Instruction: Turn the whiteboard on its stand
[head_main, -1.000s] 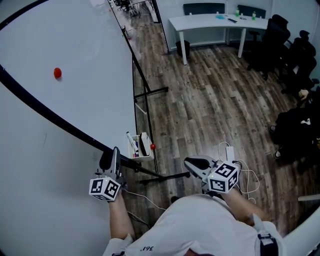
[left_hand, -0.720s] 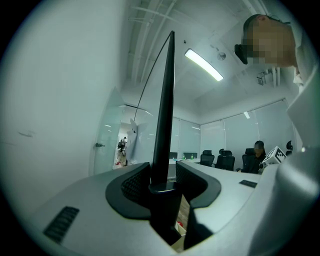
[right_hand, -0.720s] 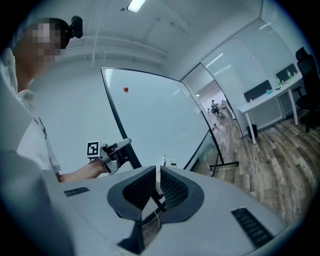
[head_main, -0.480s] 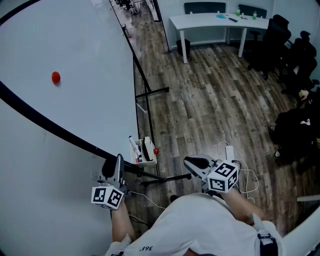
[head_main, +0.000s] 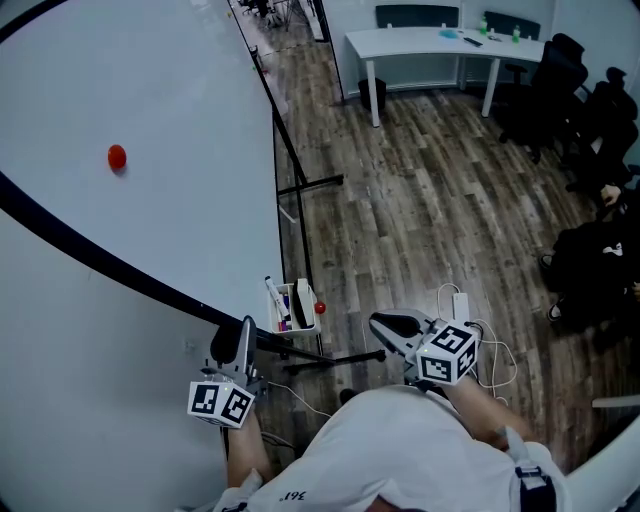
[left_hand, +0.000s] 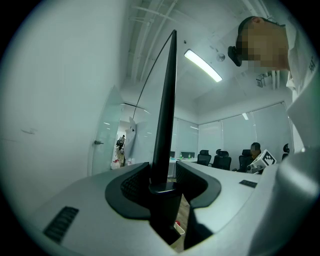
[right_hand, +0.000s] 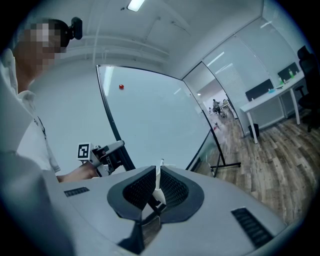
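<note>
I see the whiteboard (head_main: 130, 90) filling the left of the head view, standing on its black stand (head_main: 310, 183) over the wood floor (head_main: 440, 180). My left gripper (head_main: 244, 332) is clamped on the board's black frame (left_hand: 165, 100) at its near edge, with the bar between both pads. My right gripper (head_main: 392, 326) sits apart from the board, jaws together on nothing. A pen tray (head_main: 296, 327) hangs just beyond the left gripper. A small red magnet (head_main: 117, 157) sits on the board face.
</note>
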